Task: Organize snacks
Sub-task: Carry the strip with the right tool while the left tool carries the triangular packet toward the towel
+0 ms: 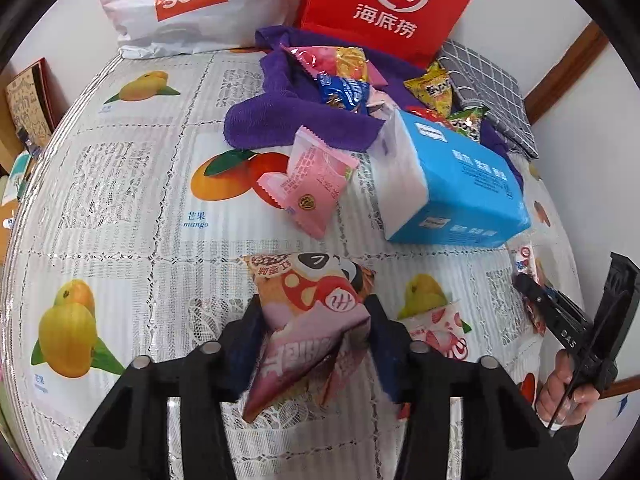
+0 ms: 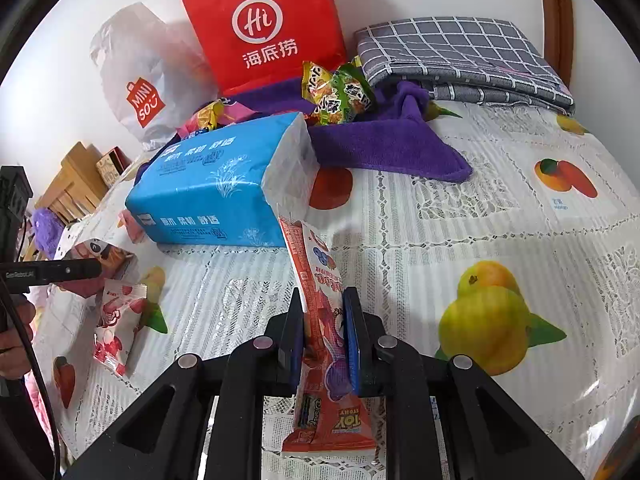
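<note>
Left gripper (image 1: pixel 310 332): you have it clenched on the pink snack pouch (image 1: pixel 308 320).
Right gripper (image 2: pixel 323 330): you grip the red candy packet (image 2: pixel 320 312).

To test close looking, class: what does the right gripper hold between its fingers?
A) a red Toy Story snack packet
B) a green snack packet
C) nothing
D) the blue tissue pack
A: in the right wrist view the right gripper is shut on the red Toy Story snack packet, while the blue tissue pack lies apart on the table beyond it.
</note>
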`<state>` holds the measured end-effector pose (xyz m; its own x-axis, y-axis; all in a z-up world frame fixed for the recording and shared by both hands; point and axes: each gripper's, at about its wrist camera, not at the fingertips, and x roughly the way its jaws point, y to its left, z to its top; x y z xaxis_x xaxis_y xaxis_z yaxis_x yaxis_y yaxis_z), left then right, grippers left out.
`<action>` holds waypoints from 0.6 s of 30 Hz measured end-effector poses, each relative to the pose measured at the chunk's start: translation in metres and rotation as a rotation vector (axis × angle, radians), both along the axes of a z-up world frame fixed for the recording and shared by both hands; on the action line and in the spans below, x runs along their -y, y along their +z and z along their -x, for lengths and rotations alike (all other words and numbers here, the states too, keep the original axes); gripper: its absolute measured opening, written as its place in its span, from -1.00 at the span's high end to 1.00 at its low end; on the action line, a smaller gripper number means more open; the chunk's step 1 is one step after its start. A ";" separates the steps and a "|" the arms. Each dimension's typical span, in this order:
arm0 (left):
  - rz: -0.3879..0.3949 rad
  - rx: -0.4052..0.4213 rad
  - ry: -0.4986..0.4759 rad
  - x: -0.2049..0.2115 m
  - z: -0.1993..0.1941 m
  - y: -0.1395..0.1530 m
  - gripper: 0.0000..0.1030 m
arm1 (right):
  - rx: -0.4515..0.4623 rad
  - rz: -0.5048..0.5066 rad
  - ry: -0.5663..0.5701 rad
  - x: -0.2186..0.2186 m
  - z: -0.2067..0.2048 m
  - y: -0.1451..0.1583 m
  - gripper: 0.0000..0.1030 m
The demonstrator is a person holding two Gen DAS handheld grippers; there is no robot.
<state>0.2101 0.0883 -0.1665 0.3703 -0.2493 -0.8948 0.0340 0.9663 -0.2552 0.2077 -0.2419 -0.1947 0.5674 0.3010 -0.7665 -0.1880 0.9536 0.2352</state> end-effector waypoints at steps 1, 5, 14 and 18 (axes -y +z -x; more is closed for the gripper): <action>0.002 0.010 -0.005 0.000 0.003 0.003 0.15 | 0.000 -0.001 0.000 0.000 0.000 0.000 0.65; 0.006 0.045 -0.015 0.004 0.013 0.016 0.19 | 0.001 0.001 -0.001 0.000 0.000 0.000 0.65; 0.038 0.126 -0.059 0.017 0.035 0.052 0.20 | 0.015 0.087 0.011 -0.013 0.017 0.010 0.66; 0.055 0.159 -0.085 0.029 0.042 0.067 0.20 | 0.045 0.088 0.038 -0.027 0.034 0.033 0.66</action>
<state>0.1681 0.0592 -0.0995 0.4816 -0.3325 -0.8109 0.1594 0.9430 -0.2920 0.1733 -0.2152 -0.1619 0.5915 0.2558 -0.7647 -0.2328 0.9621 0.1418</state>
